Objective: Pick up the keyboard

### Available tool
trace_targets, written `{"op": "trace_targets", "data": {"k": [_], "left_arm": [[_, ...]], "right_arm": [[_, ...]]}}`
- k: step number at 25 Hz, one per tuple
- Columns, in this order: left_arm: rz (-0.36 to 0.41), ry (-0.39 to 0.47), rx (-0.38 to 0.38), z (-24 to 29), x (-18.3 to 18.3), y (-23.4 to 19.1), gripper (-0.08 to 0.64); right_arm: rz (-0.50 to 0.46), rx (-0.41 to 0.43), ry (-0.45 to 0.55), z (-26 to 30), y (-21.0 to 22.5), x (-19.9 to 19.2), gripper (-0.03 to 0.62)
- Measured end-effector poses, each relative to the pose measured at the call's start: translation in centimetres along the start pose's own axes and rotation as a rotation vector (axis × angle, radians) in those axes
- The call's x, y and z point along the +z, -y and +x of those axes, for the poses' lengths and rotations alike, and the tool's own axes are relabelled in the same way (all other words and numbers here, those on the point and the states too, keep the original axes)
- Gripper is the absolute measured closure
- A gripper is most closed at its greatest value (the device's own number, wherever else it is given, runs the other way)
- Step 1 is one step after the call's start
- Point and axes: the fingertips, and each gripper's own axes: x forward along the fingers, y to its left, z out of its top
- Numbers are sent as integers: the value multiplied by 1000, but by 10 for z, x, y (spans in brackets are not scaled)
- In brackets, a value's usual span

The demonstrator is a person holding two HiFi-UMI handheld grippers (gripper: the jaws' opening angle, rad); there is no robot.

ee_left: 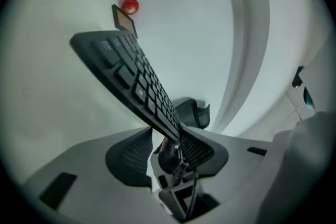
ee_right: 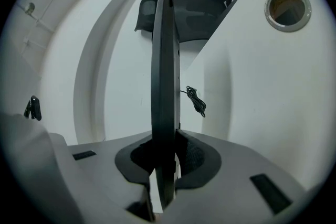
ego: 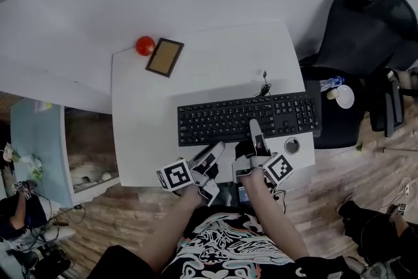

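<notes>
Both reaching forward, right gripper (ego: pixel 254 129) clamps keyboard (ego: pixel 222 119), left gripper (ego: pixel 214 151) straddles.

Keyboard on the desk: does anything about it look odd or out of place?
The keyboard juts past the desk's right edge, and its cable lies bundled loose behind it. Only the right claw grips it; the left claw stands open.

The keyboard (ego: pixel 248 117) is black and full-size, with a number pad at its right end and a thin cable (ego: pixel 264 83) at its far edge. It stretches lengthwise across the near right part of the white counter (ego: pixel 215 68), keys up. The right claw (ee_right: pixel 167 165) pinches its near edge, which also sits between the left claw's (ee_left: pixel 165 139) parted jaws.
</notes>
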Motion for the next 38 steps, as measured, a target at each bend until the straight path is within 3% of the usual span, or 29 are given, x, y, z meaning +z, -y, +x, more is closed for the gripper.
{"op": "trace_targets", "data": {"k": [4, 12, 17, 26, 38], "left_arm": [[-169, 154, -98, 9, 15, 14, 391], [-185, 191, -191, 25, 26, 28, 388], [-239, 282, -266, 20, 38, 32, 469], [-125, 263, -330, 8, 47, 57, 482], [-121, 301, -393, 2, 52, 73, 482]], "right_arm": [[8, 15, -16, 1, -9, -4, 508], [8, 53, -74, -1, -25, -24, 508], [0, 83, -104, 2, -33, -28, 508], [-56, 158, -148, -1, -60, -31, 506], [-47, 204, -135, -7, -79, -7, 506]]}}
